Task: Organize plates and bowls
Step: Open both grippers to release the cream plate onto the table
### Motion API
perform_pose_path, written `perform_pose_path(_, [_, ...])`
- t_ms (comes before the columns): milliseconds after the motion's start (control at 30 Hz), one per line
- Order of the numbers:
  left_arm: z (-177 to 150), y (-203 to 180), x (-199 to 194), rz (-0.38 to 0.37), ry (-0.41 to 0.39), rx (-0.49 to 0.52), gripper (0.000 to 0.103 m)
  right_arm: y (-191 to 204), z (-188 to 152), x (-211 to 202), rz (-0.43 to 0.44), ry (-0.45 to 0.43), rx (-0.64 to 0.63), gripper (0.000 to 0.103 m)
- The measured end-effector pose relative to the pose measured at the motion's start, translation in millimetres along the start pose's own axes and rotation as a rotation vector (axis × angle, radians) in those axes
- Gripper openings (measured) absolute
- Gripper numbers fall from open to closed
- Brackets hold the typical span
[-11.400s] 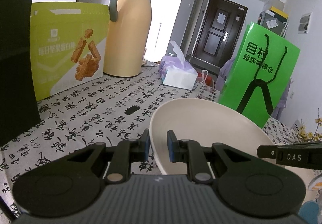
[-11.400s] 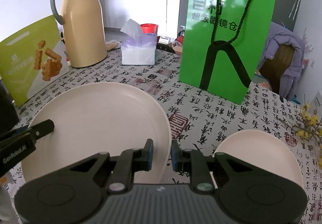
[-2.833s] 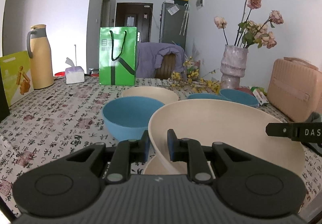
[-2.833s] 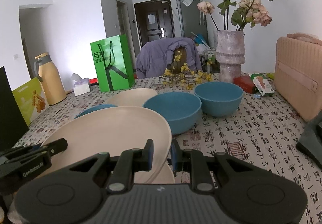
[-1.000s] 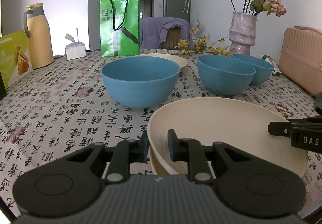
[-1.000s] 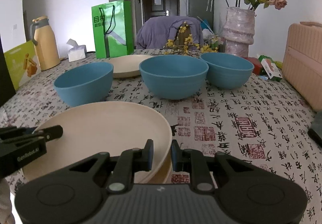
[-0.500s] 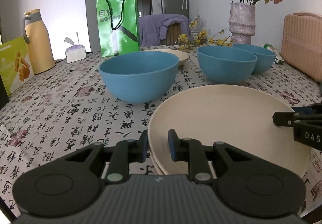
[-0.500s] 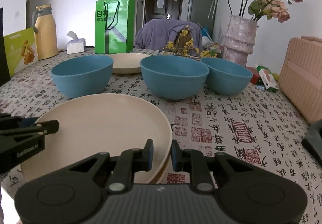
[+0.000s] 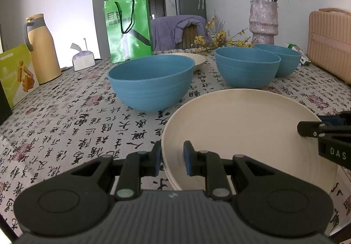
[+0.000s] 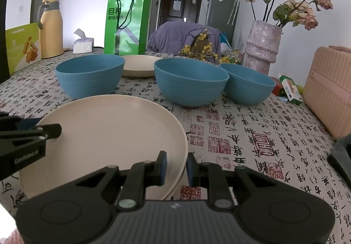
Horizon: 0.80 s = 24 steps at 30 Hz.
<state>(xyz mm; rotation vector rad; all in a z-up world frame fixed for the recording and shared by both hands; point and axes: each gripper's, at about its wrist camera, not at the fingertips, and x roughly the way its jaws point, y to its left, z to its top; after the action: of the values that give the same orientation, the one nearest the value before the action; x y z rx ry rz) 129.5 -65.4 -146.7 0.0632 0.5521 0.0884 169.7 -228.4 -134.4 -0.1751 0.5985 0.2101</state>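
We see the cream plate lying on a second cream plate on the printed tablecloth. Our left gripper straddles its left rim and our right gripper its right rim, both nearly closed; whether the pads still pinch the rim we cannot tell. Just behind stand three blue bowls: the nearest bowl, the middle bowl and the far bowl, with a small cream dish beyond them. Further back are a green paper bag printed with Chinese characters, a yellow jug, a tissue box, a snack box, a vase of roses and a pink case. The grippers read "DAS" and "GenRobot.AI".
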Motion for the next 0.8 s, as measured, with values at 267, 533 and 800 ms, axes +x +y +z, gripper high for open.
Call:
perform_pose_path(267, [-1, -3, 0, 0.009, -0.006, 0.016, 0.02, 1, -3, 1, -0.002, -0.005, -0.003, 0.019])
perform_pose_path(533, [2, 5, 0, -0.029, 0.013, -0.024, 0.028, -12, 3, -2, 0.045, -0.008, 0.069, 0.021])
perform_pose_path(800, [12, 20, -14, -0.037, -0.036, -0.058, 0.067, -27, 17, -21, 0.101, -0.077, 0.127, 0.076])
